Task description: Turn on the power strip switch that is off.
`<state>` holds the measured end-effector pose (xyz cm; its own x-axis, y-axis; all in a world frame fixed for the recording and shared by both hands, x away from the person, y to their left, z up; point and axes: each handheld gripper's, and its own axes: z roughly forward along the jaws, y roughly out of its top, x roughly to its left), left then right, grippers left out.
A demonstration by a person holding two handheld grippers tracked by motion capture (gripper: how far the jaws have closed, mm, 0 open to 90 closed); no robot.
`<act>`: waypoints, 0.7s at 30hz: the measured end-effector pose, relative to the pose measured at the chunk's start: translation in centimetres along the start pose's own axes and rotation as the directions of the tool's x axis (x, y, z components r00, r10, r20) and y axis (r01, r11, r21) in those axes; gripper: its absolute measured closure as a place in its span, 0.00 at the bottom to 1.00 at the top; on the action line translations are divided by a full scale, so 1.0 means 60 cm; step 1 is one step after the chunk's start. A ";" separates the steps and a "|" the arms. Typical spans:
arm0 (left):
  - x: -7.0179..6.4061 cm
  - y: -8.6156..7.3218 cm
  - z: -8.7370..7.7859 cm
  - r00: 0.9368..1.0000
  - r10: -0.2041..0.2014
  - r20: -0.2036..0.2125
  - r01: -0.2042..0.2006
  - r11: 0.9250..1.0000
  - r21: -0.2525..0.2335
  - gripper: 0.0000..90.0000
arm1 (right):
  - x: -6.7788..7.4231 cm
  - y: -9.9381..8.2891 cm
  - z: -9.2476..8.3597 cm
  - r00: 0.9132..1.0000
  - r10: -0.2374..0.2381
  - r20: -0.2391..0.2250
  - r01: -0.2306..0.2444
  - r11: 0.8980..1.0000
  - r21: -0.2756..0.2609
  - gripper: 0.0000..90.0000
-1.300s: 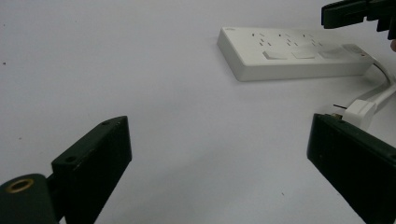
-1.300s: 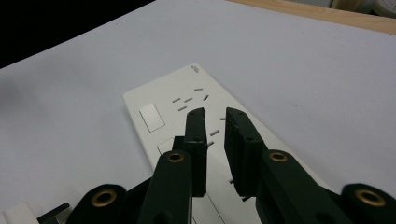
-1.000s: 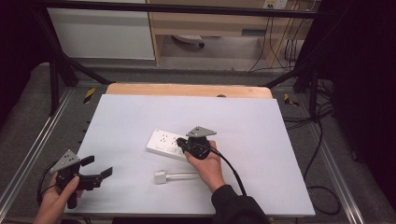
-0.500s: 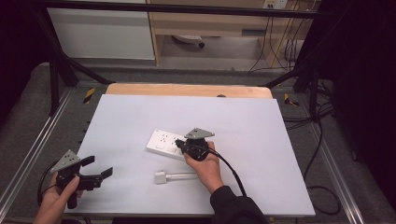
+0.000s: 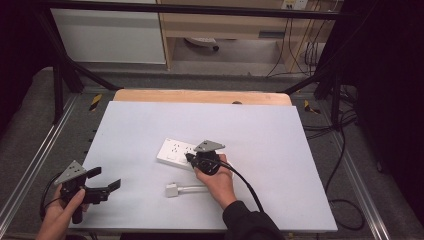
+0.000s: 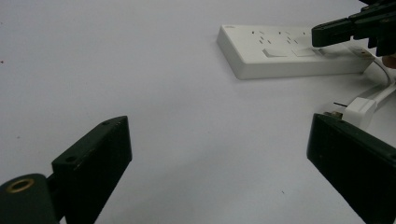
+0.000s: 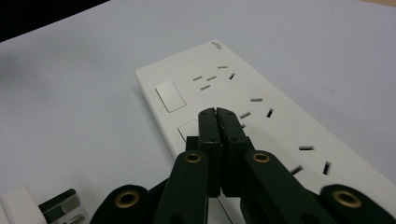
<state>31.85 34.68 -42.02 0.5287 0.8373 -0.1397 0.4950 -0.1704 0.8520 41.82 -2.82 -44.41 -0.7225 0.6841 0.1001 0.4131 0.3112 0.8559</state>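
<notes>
Reading outward from my right gripper (image 7: 218,114), jaws pressed together and empty, tips poised over the second rocker switch of the long white plastic power strip (image 5: 177,152), whose long axis runs leftward; left gripper (image 5: 102,180) wide apart, well off, near table edge.

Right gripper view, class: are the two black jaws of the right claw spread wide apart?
No, the right claw has its jaws pressed together above the white rectangular plastic power strip, with nothing between them.

White plastic power strip (image 5: 177,152) with dark slots; white plug (image 5: 172,190); black tongs (image 7: 218,122); pale grey table (image 5: 280,150), wooden edge.
</notes>
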 end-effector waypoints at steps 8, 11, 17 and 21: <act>0.000 0.000 0.000 1.000 0.001 0.001 -0.001 1.000 -0.001 0.07 | 0.003 0.000 0.002 1.000 -0.005 -0.003 0.005 1.000 0.010 1.00; 0.000 0.000 0.000 1.000 0.000 0.001 0.000 1.000 -0.001 0.07 | 0.004 0.000 0.003 1.000 -0.008 -0.002 0.008 1.000 0.016 1.00; 0.000 0.000 0.000 1.000 0.001 0.001 -0.001 1.000 0.000 0.07 | 0.011 0.000 0.008 1.000 -0.015 -0.002 0.015 1.000 0.022 1.00; 0.000 0.000 0.000 1.000 0.001 0.002 -0.001 1.000 -0.001 0.07 | 0.012 0.000 0.009 1.000 -0.020 -0.004 0.020 0.999 0.026 1.00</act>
<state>31.85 34.67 -42.03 0.5303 0.8362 -0.1400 0.4942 -0.1708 0.8524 41.62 -2.00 -44.60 -0.7328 0.6751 0.0852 0.4128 0.3414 0.8444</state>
